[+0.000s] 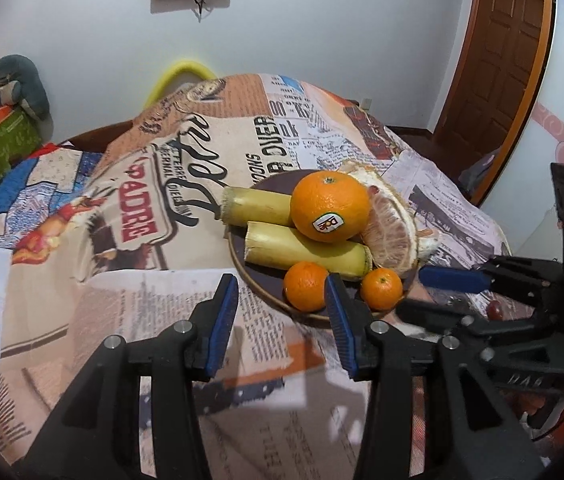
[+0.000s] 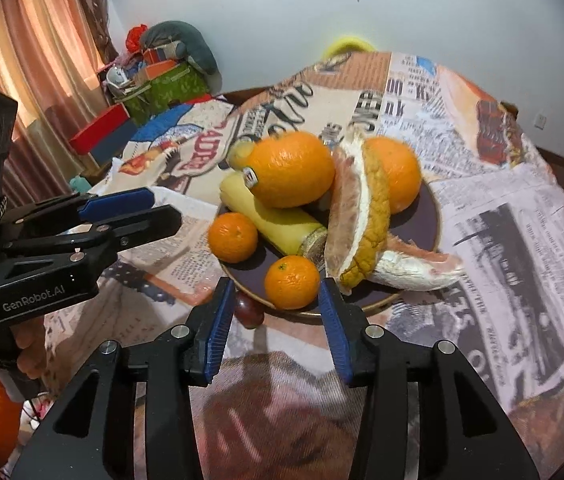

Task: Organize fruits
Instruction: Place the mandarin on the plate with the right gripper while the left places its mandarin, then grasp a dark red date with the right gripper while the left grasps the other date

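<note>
A dark round plate [image 1: 278, 184] [image 2: 422, 208] holds a large stickered orange [image 1: 329, 206] [image 2: 292, 168], two yellow cane pieces [image 1: 306, 249] [image 2: 278, 222], a pomelo wedge [image 1: 390, 224] [image 2: 358, 224] and two mandarins [image 1: 307, 286] [image 1: 381, 289] [image 2: 233, 237] [image 2: 292, 282]. A second orange [image 2: 400, 172] lies behind the wedge. A dark red grape [image 2: 248, 312] [image 1: 494, 310] lies on the cloth by the plate's near rim. My left gripper [image 1: 282, 316] is open and empty in front of the plate. My right gripper [image 2: 276, 324] is open and empty, just short of the near mandarin.
The table is covered with a newspaper-print cloth [image 1: 162, 208] [image 2: 502, 208]. Boxes and a grey cushion [image 2: 174, 64] stand at the far left. A yellow chair back [image 1: 180, 74] rises behind the table. A brown door [image 1: 498, 48] is at the right.
</note>
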### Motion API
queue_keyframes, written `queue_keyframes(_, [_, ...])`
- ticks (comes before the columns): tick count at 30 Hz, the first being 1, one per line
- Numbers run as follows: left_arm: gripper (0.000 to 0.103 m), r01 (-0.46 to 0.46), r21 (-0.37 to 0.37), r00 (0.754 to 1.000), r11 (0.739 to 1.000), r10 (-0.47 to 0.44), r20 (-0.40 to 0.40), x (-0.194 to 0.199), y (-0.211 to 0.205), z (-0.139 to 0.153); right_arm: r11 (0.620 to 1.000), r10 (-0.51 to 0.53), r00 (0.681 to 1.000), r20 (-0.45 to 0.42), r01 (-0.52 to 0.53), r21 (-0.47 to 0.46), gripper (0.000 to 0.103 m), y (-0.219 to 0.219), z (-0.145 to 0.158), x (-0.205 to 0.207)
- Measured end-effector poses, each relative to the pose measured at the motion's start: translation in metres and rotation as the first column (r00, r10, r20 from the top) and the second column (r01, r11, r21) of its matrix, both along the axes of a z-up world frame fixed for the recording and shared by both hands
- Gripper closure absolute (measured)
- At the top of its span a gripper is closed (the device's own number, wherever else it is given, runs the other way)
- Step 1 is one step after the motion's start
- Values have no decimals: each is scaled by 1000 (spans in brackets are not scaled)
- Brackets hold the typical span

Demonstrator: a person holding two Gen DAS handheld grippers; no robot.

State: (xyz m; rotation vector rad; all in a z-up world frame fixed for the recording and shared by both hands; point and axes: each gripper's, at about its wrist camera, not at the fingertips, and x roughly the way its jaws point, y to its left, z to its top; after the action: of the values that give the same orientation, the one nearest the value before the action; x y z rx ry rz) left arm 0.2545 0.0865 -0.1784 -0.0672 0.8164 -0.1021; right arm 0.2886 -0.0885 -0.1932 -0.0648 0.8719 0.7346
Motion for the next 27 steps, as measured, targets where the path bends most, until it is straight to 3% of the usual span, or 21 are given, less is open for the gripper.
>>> queue_keyframes(6, [58, 0, 5, 1000, 1000, 0, 18, -25, -8, 19, 999, -48, 996, 78, 49, -5, 61, -27, 27, -18])
queue_keyframes(13, [58, 29, 7, 999, 1000, -29, 12, -52, -29, 26, 990, -133, 984, 119, 137, -23, 54, -70, 35, -39])
queue_keyframes(23, [58, -19, 5, 999, 1000, 19, -38, -68, -44, 6, 978, -184, 979, 88, 192, -84, 54, -102, 10, -50])
queue_keyframes(27, [58, -19, -9, 998, 1000, 19, -65, -60, -46, -4, 976, -211, 978, -4, 210, -58, 54, -112, -12, -33])
